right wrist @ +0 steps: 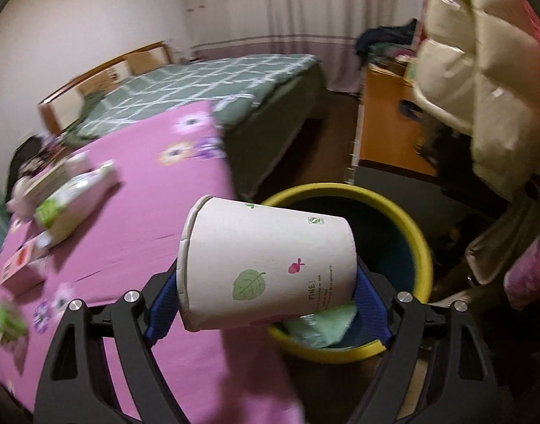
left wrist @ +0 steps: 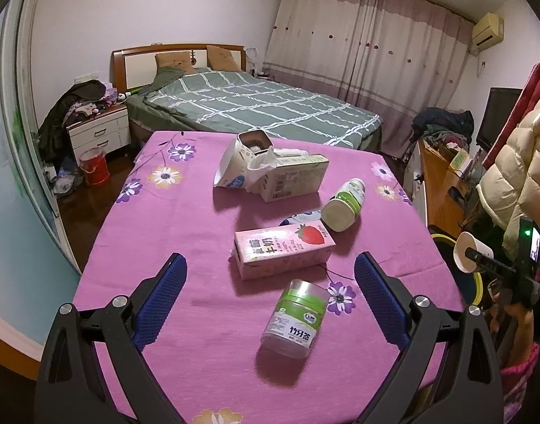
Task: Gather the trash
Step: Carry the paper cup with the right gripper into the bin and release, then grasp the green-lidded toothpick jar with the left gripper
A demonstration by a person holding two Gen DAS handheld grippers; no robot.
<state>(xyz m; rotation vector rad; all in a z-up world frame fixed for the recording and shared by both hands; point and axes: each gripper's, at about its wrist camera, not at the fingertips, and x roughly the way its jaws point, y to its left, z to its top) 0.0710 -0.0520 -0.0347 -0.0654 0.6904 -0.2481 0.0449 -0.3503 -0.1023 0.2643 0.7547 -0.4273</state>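
My right gripper (right wrist: 266,295) is gripping a paper cup (right wrist: 266,265) sideways, pads pressing rim and base, holding it over the near rim of the yellow bin (right wrist: 420,243) beside the table (left wrist: 185,233). My left gripper (left wrist: 270,296) is hanging over the table with jaws wide, holding nothing. Lying on the cloth between its fingers: toothpick jar (left wrist: 294,318), then strawberry milk carton (left wrist: 282,252). Farther from the bin: white bottle (left wrist: 344,205), box (left wrist: 291,176), crumpled carton (left wrist: 239,160).
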